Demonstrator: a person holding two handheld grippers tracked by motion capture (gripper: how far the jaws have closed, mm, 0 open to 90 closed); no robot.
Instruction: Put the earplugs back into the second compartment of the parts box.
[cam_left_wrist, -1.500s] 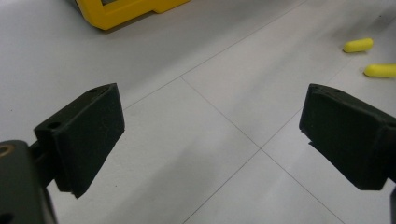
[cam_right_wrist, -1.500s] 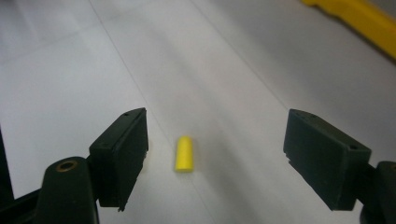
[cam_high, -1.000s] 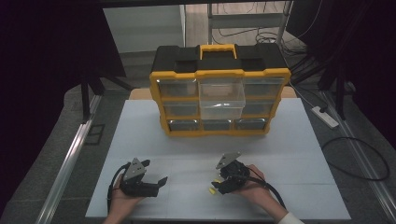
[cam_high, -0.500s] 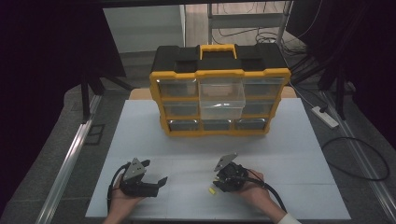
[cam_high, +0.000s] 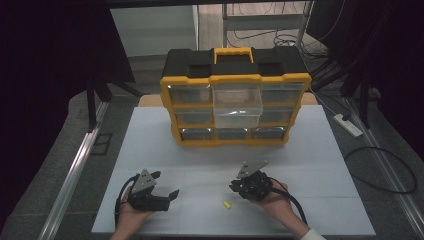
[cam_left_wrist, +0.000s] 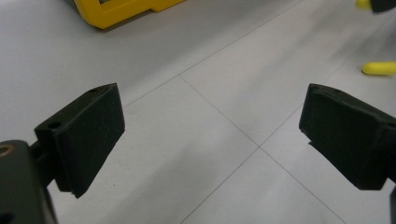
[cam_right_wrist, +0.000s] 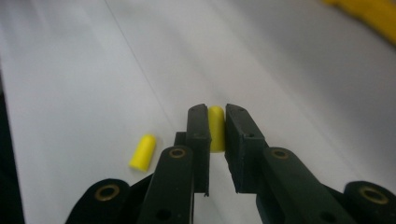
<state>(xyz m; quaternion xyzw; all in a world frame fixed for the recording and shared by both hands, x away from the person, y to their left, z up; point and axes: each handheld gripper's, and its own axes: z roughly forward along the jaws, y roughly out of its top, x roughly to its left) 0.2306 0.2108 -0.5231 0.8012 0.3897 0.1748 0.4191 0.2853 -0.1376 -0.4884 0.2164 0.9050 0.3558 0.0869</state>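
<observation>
- White tabletop (cam_high: 310, 150) spans the work area under dim light, with dark surroundings on both sides and grey floor beyond the edges.
- Yellow-and-black drawer cabinet (cam_high: 234, 80) stands upright at the far middle of the tabletop; its clear centre drawer (cam_high: 237, 105) is pulled out toward the person.
- Right gripper (cam_right_wrist: 216, 133) sits at the near right of the tabletop, held in the person's right hand (cam_high: 280, 202). Its jaws have just been closing and now clamp a small yellow plug (cam_right_wrist: 215, 128) between the pads. The plug stands lengthwise in the narrow gap, its rounded tip just above the pad tops.
- Second yellow plug (cam_right_wrist: 143, 152) lies loose on the tabletop, near the right gripper and apart from it. In the high view it rests between the two grippers, closer to the right one (cam_high: 227, 204).
- Left gripper (cam_left_wrist: 212, 135) sits at the near left of the tabletop, held in the person's left hand (cam_high: 131, 216). Its jaws stand wide apart with bare tabletop between them; nothing touches the pads.
- Left gripper view also shows the cabinet's yellow base at the top left and the loose plug at the right edge.
- Black cable (cam_high: 295, 205) trails from the right gripper toward the near edge.
</observation>
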